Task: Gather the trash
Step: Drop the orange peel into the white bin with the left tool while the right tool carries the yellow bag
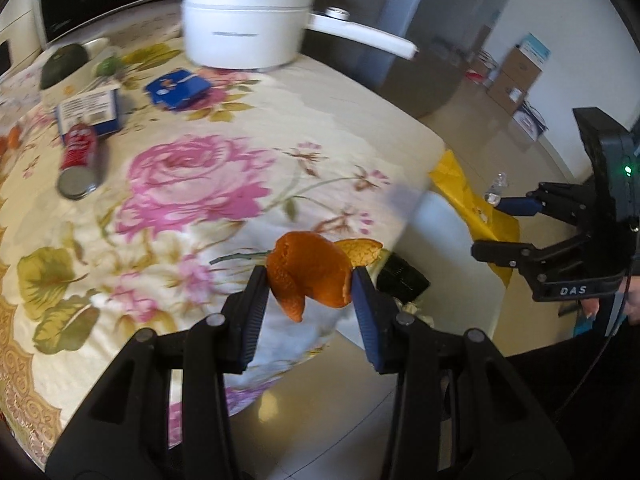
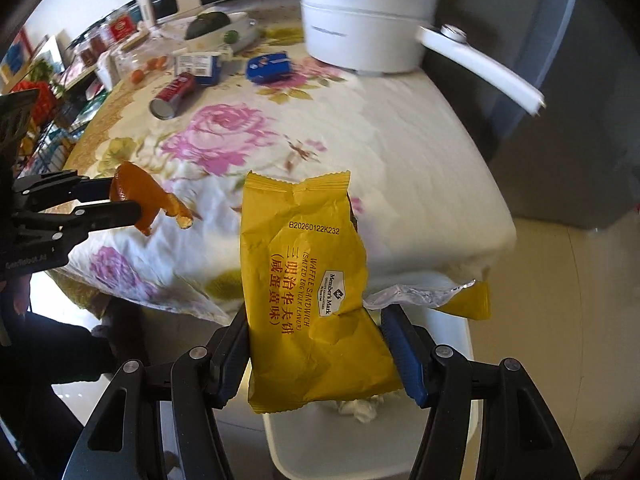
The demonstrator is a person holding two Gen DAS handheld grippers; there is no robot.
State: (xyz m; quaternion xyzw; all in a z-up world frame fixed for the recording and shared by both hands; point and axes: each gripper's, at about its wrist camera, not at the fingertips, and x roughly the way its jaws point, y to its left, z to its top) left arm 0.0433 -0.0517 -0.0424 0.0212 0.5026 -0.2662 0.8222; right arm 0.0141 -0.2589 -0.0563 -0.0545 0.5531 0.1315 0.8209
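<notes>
My left gripper [image 1: 310,284] is shut on an orange peel [image 1: 308,274], held over the near edge of the floral-cloth table [image 1: 180,184]; it also shows in the right wrist view [image 2: 148,196]. My right gripper [image 2: 316,344] is shut on a yellow waffle sandwich wrapper [image 2: 308,280], held above a white trash bin [image 2: 360,448] beside the table. In the left wrist view the right gripper [image 1: 492,224] is at the right, with the yellow wrapper [image 1: 468,196] partly hidden behind it. Crumpled paper [image 2: 360,406] lies in the bin.
On the table lie a red can [image 1: 80,156] on its side, a white and blue carton [image 1: 90,110], a blue packet [image 1: 178,88] and a white pot [image 1: 248,20] with a long handle. Cardboard boxes [image 1: 520,76] stand on the floor at the far right.
</notes>
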